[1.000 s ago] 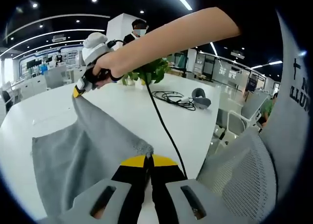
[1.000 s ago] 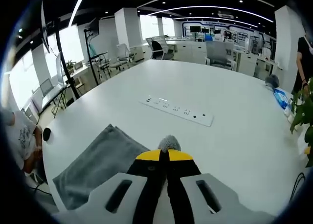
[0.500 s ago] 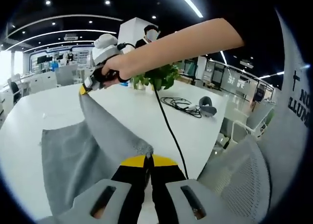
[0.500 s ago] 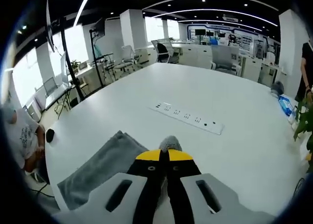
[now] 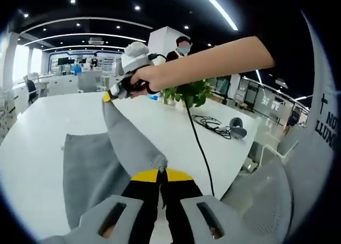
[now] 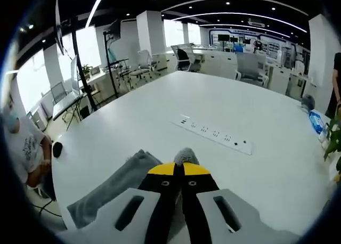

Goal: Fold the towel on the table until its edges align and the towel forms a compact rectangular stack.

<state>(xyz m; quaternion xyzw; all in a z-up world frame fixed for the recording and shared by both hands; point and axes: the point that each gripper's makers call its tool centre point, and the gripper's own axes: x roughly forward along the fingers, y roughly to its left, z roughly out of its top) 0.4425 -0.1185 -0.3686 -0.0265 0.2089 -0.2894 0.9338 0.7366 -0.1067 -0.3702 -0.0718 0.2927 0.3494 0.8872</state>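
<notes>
Both tools are clamped on corners of the grey towel [image 5: 101, 164]: the left tool [image 5: 161, 173] near the camera, the right tool [image 5: 110, 95] raised beyond it. The towel's far part lies on the white desk [image 5: 42, 132].

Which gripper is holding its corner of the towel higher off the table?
The right gripper, raised at the end of the outstretched arm. The towel slopes down from it to the left gripper, which pinches the lower corner.

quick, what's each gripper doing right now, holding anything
Left gripper: shut on a corner of the grey towel.
Right gripper: shut on another corner of the towel, lifted above the table.
</notes>
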